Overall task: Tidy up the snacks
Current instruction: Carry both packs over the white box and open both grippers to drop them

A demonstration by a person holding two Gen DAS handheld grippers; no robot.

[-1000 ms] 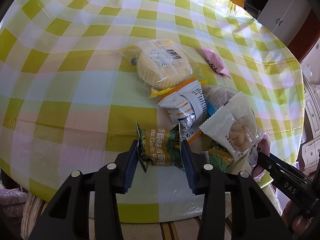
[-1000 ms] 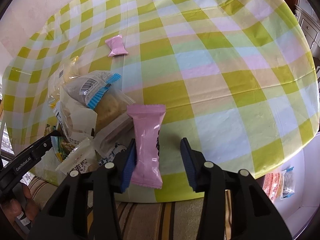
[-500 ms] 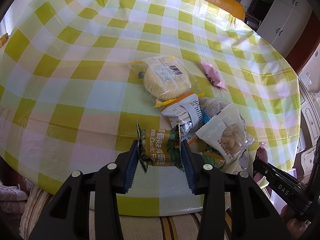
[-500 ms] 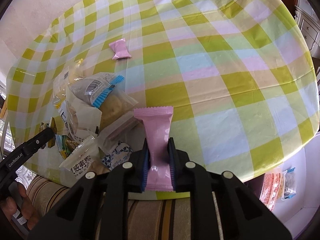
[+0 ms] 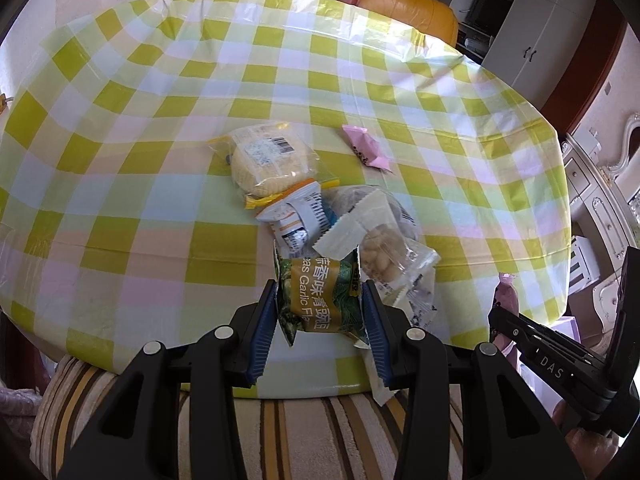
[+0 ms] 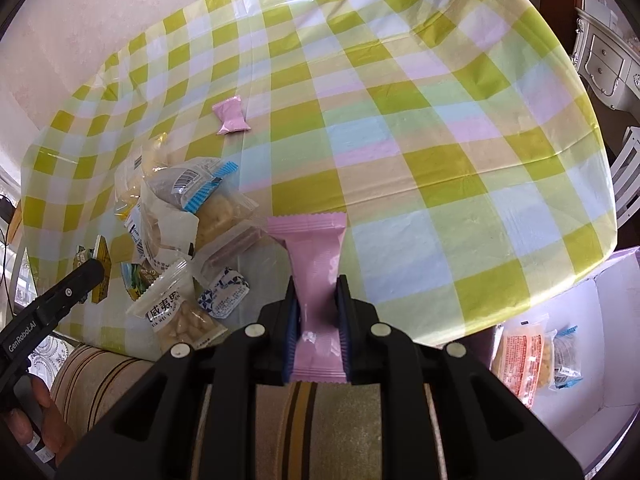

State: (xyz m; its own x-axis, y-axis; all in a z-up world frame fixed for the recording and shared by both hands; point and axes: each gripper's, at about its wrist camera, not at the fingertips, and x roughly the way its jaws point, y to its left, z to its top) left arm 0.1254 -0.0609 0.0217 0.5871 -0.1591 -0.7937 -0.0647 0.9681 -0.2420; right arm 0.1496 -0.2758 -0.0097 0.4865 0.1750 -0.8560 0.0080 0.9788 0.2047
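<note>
My left gripper (image 5: 320,308) pinches the green pea packet (image 5: 320,296); my right gripper (image 6: 318,320) pinches the pink wrapper (image 6: 316,276). I should lift both clear of the heap, then carry them to the white box (image 6: 600,380) at near right.

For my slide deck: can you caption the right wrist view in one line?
Right gripper shut on a pink snack packet above the checked tablecloth, beside a pile of wrapped snacks.

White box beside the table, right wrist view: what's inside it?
The white box holds an orange-printed snack pack and a clear pack with blue trim. Its far corners are out of frame.
</note>
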